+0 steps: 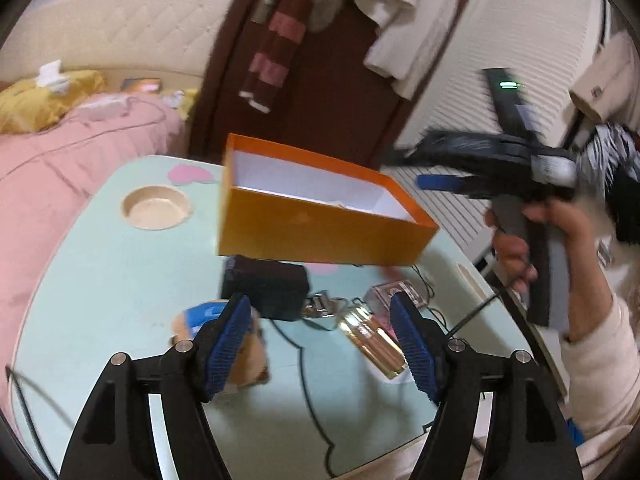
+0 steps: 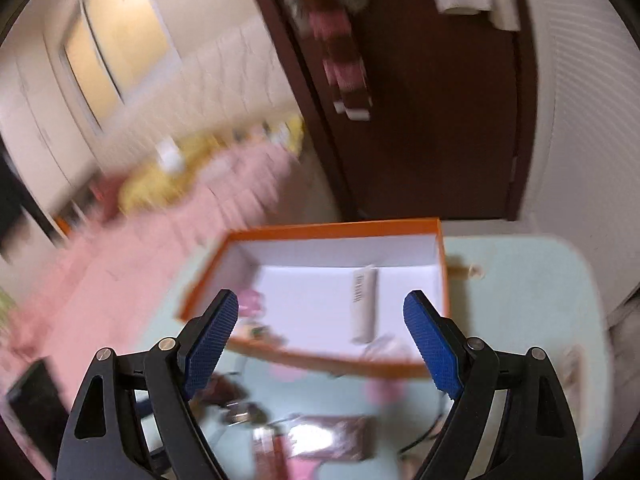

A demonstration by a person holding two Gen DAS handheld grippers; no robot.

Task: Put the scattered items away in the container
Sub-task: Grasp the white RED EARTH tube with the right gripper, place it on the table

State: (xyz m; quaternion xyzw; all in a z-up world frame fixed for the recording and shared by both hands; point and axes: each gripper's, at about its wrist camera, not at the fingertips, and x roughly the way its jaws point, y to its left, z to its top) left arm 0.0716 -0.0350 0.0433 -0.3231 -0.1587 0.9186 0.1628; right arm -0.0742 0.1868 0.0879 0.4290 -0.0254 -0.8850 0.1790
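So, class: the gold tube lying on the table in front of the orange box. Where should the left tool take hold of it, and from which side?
Grip the gold tube across its middle, coming down from above. It lies flat and slanted on the table, so the left tool would probably need turning until its pads meet the long sides, not the ends.

One orange box (image 1: 320, 232); one white tube (image 2: 363, 304) inside. One black pouch (image 1: 266, 286), one gold bottle (image 1: 374, 342), one soft toy (image 1: 244, 354).
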